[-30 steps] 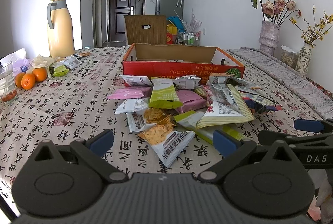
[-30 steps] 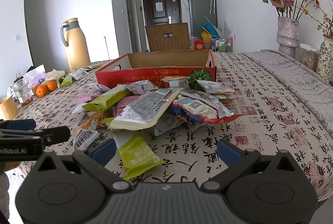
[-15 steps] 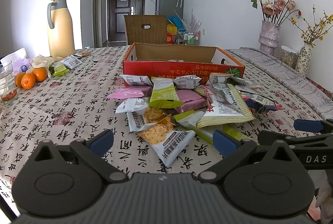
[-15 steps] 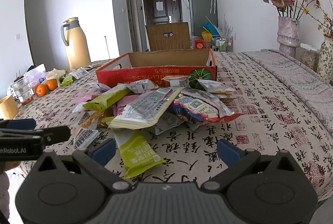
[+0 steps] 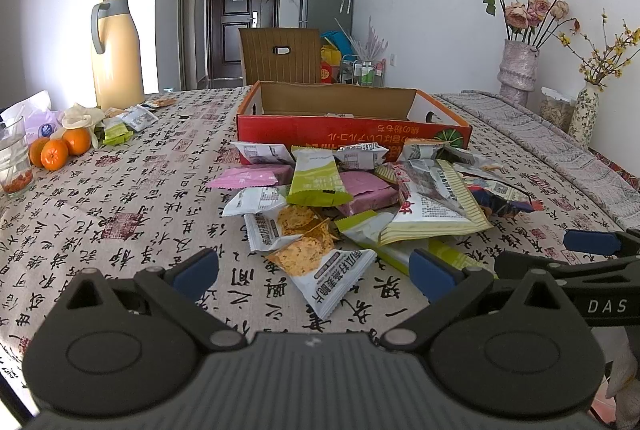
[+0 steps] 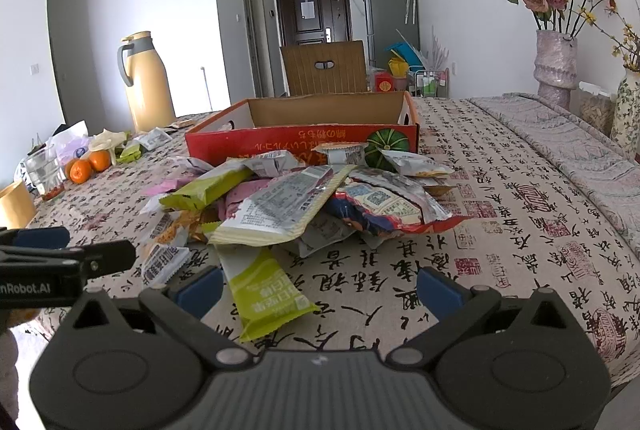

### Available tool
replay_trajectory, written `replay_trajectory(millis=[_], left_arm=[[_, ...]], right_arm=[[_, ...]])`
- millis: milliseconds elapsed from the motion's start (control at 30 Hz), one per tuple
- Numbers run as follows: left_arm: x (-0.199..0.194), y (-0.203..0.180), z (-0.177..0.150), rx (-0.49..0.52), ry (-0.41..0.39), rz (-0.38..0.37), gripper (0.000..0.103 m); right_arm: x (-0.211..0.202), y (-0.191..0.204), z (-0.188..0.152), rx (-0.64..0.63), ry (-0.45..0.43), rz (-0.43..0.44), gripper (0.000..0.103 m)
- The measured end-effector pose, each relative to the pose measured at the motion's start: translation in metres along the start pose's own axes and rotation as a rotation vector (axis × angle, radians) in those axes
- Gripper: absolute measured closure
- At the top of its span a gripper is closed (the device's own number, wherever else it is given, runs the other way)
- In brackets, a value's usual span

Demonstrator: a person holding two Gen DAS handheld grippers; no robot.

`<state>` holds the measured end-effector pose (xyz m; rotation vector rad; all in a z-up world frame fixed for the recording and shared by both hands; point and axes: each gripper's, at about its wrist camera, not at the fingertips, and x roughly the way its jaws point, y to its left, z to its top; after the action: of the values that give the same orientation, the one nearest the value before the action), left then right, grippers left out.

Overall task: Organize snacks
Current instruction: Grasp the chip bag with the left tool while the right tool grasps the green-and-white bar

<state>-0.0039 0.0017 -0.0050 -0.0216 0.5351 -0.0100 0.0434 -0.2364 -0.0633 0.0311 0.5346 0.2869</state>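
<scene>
Both claws are hovering spread and empty: the left gripper is facing a light, crinkly white cracker packet at twelve o'clock, best pinched by its sealed edge; the right gripper is facing a slippery lime-green foil bar.

The room was brightly and evenly lit by daylight. In the left wrist view the wall behind the tan thermos jug was blown out to near white, so the strongest light seemed to come from that side. Shadows beneath the snack packets on the counter were soft and short. Foil wrappers in that pile carried mild glare. Both views were sharp throughout, with no motion blur. Fisheye distortion bowed the walls beyond the jug, and dark vignetting cut the frame corners.
</scene>
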Motion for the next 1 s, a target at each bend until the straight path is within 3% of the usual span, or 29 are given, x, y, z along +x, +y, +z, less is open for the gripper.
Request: replay_trajectory(millis=[767, 1000], left_arm=[[0.010, 0.007, -0.003, -0.021, 0.030, 0.007, 0.000], [0.021, 0.012, -0.003, -0.029, 0.059, 0.020, 0.000]], right_arm=[[0.017, 0.010, 0.000, -0.040, 0.057, 0.017, 0.000], [0.037, 0.016, -0.002, -0.099, 0.087, 0.065, 0.013]])
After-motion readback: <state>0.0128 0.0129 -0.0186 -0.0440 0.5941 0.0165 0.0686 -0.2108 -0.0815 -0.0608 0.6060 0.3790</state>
